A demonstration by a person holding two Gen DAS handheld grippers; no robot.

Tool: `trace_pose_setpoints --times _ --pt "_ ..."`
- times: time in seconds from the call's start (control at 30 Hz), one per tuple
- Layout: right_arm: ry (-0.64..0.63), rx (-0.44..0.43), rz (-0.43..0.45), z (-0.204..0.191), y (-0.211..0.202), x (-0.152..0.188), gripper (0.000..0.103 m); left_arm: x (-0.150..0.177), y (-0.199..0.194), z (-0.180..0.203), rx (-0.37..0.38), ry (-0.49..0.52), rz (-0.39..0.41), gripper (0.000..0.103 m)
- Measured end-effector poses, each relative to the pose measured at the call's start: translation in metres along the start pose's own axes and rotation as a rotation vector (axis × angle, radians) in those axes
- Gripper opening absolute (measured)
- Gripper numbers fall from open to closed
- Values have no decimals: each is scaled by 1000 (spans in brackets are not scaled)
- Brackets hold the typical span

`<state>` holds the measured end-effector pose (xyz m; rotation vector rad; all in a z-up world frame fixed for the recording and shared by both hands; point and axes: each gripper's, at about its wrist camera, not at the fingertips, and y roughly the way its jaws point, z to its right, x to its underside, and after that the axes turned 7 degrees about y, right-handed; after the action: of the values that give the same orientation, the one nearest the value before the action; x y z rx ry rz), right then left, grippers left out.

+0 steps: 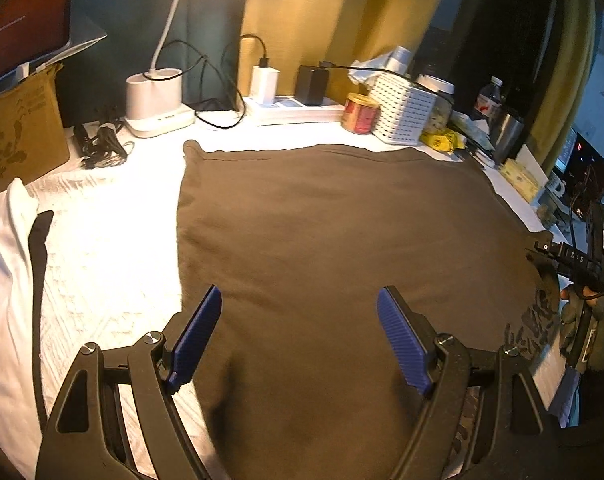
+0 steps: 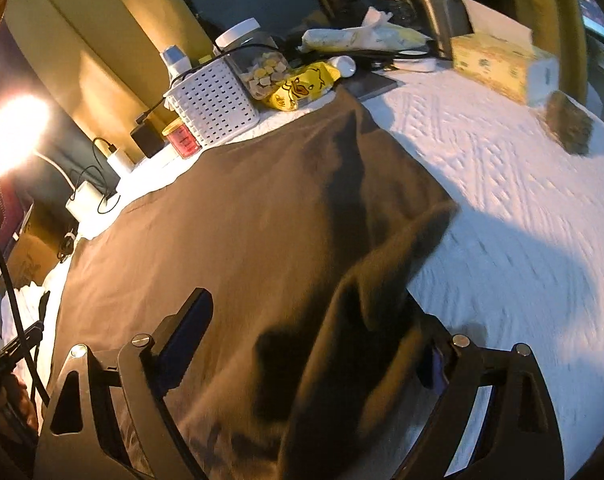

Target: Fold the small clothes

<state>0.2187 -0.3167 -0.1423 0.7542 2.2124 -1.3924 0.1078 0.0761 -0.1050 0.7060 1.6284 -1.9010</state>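
One brown garment [image 1: 325,232] lies spread flat on the white table cover [image 1: 114,216]. Two grippers hover over its near edge: the left gripper [image 1: 300,336] spread and empty, the right gripper [image 2: 313,360] spread wide, a raised fold between its fingers, unpinched.

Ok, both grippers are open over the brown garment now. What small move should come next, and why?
Probably close the right gripper on the raised fold of the brown garment that lies between its open jaws, then draw it out flat. In the right wrist view that side is bunched and lifted, while the rest lies smooth on the white cover. The left gripper hovers open above flat cloth, gripping nothing.
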Motion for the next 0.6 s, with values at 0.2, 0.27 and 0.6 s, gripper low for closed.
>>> trace_pose_setpoints --times 0.2,0.27,0.6 --pt "-55 23 -17 -7 19 -20 56 -5 9 -13 -11 -16 -13 80" --pt "-113 69 -18 -14 25 -23 32 -7 12 -18 -12 -19 -16 80" --pt "-261 99 -19 -49 30 -24 15 -11 14 -34 -7 -21 5 80"
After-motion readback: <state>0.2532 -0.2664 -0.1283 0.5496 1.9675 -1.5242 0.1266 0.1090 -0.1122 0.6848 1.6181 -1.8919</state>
